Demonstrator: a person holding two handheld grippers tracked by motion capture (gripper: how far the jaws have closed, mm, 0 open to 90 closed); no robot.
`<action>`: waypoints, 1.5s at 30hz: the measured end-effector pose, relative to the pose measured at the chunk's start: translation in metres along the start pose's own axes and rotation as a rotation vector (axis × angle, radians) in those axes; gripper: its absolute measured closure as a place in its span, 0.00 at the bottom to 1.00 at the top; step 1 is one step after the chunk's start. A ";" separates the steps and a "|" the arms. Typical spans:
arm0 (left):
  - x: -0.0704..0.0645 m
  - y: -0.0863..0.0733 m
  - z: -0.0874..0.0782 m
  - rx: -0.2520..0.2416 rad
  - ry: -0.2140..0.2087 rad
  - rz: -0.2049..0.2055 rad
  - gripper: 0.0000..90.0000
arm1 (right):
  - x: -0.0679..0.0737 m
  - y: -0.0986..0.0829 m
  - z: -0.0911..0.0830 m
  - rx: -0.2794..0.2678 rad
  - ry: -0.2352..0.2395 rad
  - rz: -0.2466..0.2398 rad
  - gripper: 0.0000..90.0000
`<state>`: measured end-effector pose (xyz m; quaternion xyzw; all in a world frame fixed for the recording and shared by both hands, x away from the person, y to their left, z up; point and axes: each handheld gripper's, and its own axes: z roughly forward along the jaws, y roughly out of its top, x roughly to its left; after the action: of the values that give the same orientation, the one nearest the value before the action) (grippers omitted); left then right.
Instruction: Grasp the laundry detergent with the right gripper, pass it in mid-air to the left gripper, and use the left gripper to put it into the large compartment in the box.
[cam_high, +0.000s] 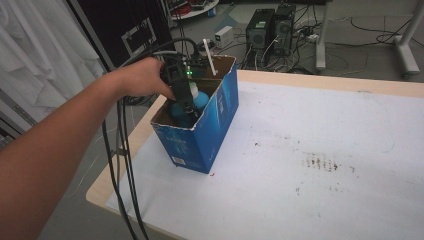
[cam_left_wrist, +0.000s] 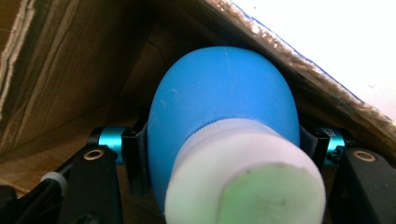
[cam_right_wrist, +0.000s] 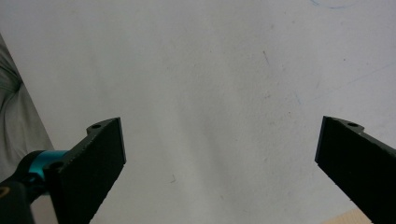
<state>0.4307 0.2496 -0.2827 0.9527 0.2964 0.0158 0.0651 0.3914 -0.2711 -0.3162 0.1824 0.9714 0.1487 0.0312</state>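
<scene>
Item: blue bottle, white cap. Location: inside the blue cardboard box at the counter's near-left corner. Orientation: apparently upright, long axis vertical, cap pointing up toward the left gripper. Left gripper: reaches down into the box, jaws closed against the bottle's sides just below the cap. Right gripper: jaws spread wide, holding nothing, above bare white counter.

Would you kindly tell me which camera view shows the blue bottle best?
The left gripper view: the blue bottle and its white cap appear close up between the left gripper's fingers, inside the box. In the high view the bottle is a small patch, half hidden by the left gripper.
</scene>
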 end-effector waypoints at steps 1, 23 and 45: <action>0.000 0.000 0.000 0.000 0.000 -0.001 0.42 | 0.000 0.000 0.000 -0.001 0.000 0.001 0.01; 0.000 -0.002 -0.039 -0.155 0.035 -0.070 0.27 | 0.003 0.002 -0.002 -0.008 0.006 -0.013 0.01; -0.050 0.045 -0.070 -0.260 0.073 0.118 0.23 | 0.006 -0.003 -0.008 -0.030 -0.008 -0.007 0.01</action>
<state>0.4099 0.1929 -0.2072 0.9508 0.2374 0.0925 0.1763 0.3845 -0.2734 -0.3099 0.1791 0.9695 0.1627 0.0383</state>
